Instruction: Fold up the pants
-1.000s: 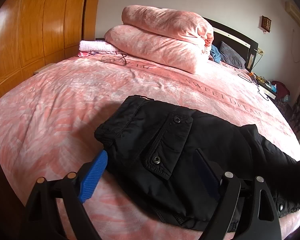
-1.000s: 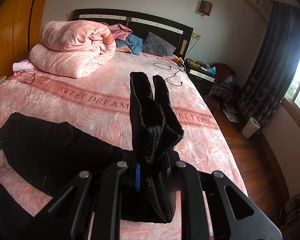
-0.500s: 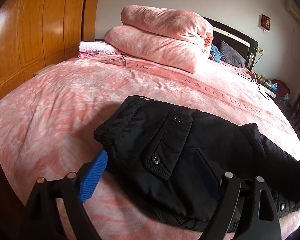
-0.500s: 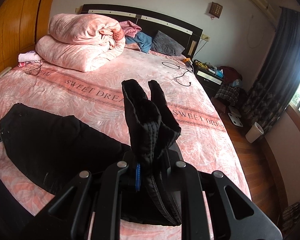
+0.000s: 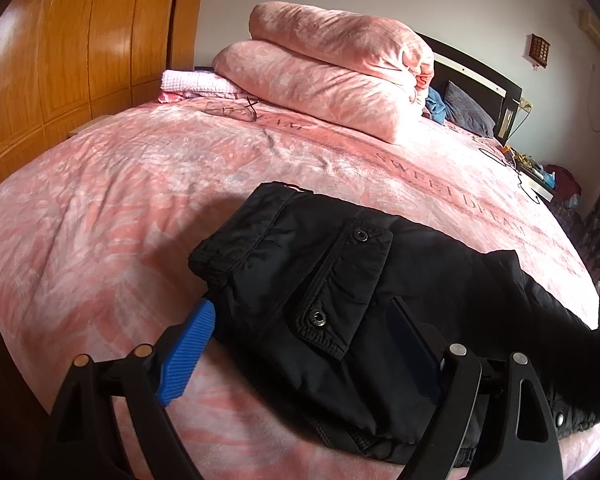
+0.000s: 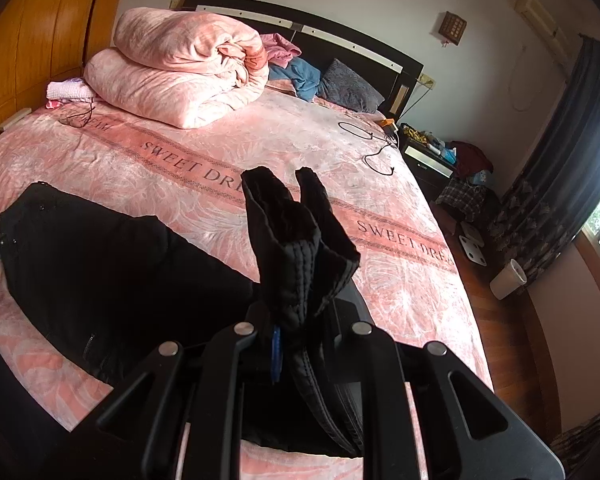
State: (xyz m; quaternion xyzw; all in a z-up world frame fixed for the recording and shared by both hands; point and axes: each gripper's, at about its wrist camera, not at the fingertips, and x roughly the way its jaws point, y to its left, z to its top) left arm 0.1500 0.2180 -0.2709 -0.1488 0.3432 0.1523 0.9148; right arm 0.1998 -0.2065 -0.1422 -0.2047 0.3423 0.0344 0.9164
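Pants (image 5: 340, 300) hide the left tool's (image 5: 304, 344) right pad; leg ends run off frame. Bedside clutter (image 6: 432, 140) too small to identify.

Pants cuffs (image 6: 296, 248) lower, nearer bed (image 6: 180, 160).

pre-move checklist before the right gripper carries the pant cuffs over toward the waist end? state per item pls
1. Right gripper shut on the quilted black cuffs of the black padded pants: ok.
2. Both cuffs in the grip: two ends stick up above the jaws, ok.
3. Left gripper at the waist end, over the snap-button pocket flap: ok.
4. Left jaws pinning the waist: wide apart; whether they press the fabric, cannot tell.
5. Pants lying flat on the pink patterned bedspread: mostly smooth, waist corner bunched, not ok.
6. Fold path: black cable and folded pink quilt lie further up the bed, ok.
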